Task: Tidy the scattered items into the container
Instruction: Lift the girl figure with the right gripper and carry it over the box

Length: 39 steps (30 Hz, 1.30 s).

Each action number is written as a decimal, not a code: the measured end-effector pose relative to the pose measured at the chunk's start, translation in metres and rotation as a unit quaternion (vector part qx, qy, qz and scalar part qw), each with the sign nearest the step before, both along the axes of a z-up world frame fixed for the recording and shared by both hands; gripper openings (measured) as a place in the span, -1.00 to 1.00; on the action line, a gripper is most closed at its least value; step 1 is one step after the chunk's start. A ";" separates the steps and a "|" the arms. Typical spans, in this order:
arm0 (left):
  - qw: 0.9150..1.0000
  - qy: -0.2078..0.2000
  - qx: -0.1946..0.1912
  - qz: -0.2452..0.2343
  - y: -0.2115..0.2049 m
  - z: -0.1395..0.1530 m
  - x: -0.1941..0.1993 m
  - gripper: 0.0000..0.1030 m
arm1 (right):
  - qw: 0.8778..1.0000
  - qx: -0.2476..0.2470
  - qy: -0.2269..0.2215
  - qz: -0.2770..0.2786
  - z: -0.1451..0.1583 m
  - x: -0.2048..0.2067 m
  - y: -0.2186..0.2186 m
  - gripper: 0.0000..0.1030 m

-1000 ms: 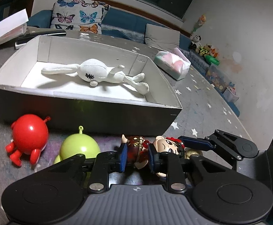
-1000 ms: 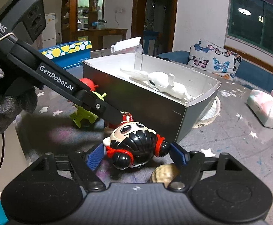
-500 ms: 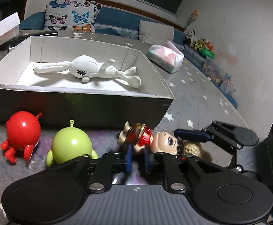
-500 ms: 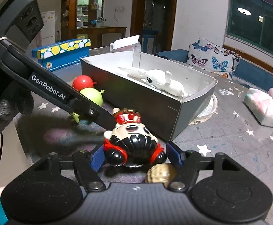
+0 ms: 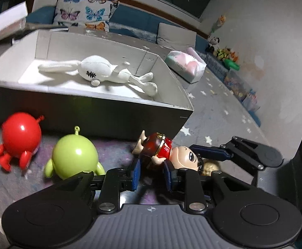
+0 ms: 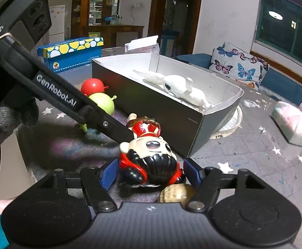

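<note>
A doll with a red dress and black hair (image 5: pixel 167 155) lies on its side in front of the grey box (image 5: pixel 88 112). My left gripper (image 5: pixel 152 174) is shut on the doll's body and holds it. My right gripper (image 6: pixel 151 173) is open, its pads on either side of the doll's head (image 6: pixel 151 161). A white plush rabbit (image 5: pixel 101 74) lies inside the box. A red round toy (image 5: pixel 20 139) and a green round toy (image 5: pixel 74 157) stand on the mat left of the doll. A tan walnut-like object (image 6: pixel 175 194) lies under the right gripper.
A tissue pack (image 5: pixel 186 66) lies right of the box. A blue dotted carton (image 6: pixel 70 54) stands behind the toys. A sofa with a butterfly cushion (image 5: pixel 84 16) is at the back. Toys line the wall (image 5: pixel 234 76) on the right.
The left gripper has tipped the doll onto its side and lifted it slightly toward the box. The right gripper stays open around the doll's head.
</note>
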<state>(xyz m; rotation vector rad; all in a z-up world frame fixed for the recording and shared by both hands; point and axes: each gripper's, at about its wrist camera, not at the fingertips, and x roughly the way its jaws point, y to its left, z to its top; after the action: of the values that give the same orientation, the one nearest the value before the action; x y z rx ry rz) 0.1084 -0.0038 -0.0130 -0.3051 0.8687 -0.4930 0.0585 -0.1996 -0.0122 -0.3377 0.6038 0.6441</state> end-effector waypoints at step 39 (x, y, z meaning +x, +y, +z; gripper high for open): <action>0.994 -0.105 -0.012 0.039 -0.010 0.080 -0.022 -0.12 | 0.996 0.083 -0.039 -0.003 0.059 -0.005 -0.004 0.11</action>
<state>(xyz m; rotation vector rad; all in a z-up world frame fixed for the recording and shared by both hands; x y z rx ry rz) 0.0861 -0.0140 0.0670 -0.3022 0.6445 -0.4537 0.0537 -0.2040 0.0471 -0.2046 0.4740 0.6669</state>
